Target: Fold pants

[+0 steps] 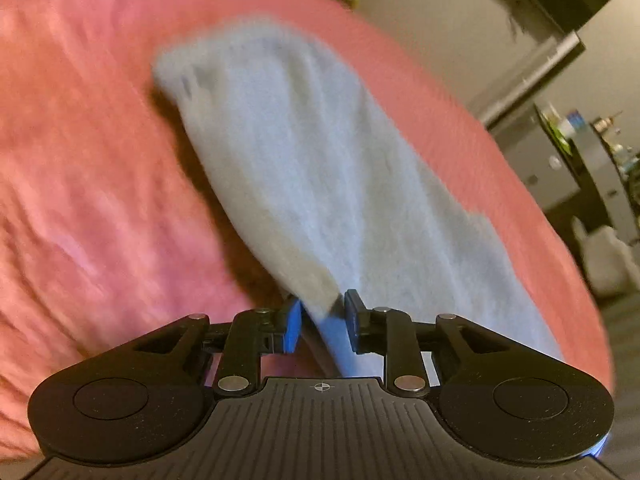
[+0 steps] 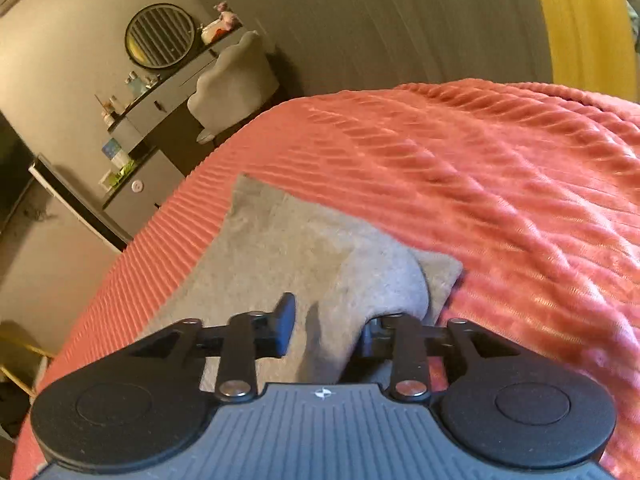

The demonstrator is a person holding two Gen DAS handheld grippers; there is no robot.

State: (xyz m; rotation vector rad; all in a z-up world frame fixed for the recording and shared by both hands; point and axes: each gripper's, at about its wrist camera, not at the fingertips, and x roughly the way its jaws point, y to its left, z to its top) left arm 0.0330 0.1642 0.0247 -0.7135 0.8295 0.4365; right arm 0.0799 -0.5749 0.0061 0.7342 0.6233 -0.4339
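Grey pants [image 1: 320, 168] lie on a pink-red ribbed bedspread [image 1: 80, 160]. In the left wrist view my left gripper [image 1: 322, 320] has its blue-padded jaws close around a lifted edge of the pants, and the cloth rises off the bed from there. In the right wrist view the pants [image 2: 280, 248] stretch away to the left over the bedspread [image 2: 500, 184]. My right gripper [image 2: 326, 332] has a fold of the grey cloth bunched between its jaws; the cloth drapes over and hides the right finger's tip.
The bed's edge curves along the right in the left wrist view and the left in the right wrist view. Beyond it stand a grey dresser [image 2: 160, 128] with small items, a round mirror [image 2: 160, 36] and a pale chair [image 2: 236, 84]. A yellow curtain [image 2: 580, 20] hangs at the far right.
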